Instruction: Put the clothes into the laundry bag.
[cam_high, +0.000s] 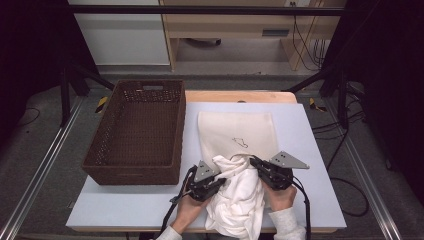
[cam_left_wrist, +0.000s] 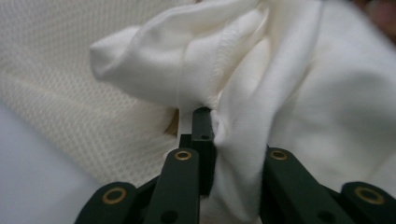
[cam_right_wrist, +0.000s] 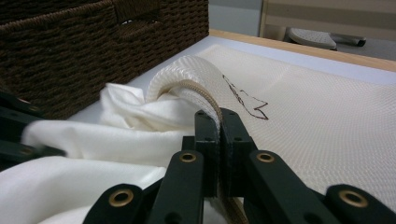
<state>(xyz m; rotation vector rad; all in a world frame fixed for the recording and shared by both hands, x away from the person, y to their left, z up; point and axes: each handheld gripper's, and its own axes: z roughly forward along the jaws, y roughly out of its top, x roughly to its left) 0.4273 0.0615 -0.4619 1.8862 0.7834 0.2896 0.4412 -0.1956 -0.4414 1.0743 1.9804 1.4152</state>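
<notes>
A cream mesh bag (cam_high: 239, 136) is laid flat on the pale desk (cam_high: 310, 150), just right of a brown woven basket (cam_high: 137, 132) that stands on the desk's left part. A small dark drawing (cam_high: 240, 141) is seen on the bag's upper face. A white cloth (cam_high: 240, 195) is bunched at the bag's near edge; part of it is tucked under the bag's mouth, and the rest is spread toward the desk's near edge.

The left tool (cam_high: 212, 175) is held at the cloth's left side. In the left gripper view, the left tool (cam_left_wrist: 208, 126) is seen closed on a fold of the cloth (cam_left_wrist: 261, 84), with fabric gathered tightly between the jaws; the mesh of the bag (cam_left_wrist: 56, 70) is seen behind it.

The right tool (cam_high: 255, 162) is held at the bag's near right edge. In the right gripper view, the right tool (cam_right_wrist: 219, 126) is closed on the bag's hem, and the rim of the bag (cam_right_wrist: 187, 74) is lifted into an arch above the cloth (cam_right_wrist: 116, 135). The basket (cam_right_wrist: 93, 42) is seen beyond, and the drawing (cam_right_wrist: 247, 100) lies on the bag's flat part.

A hand (cam_high: 187, 210) is seen behind the left tool, and a second hand (cam_high: 282, 197) with a pale sleeve behind the right tool.
</notes>
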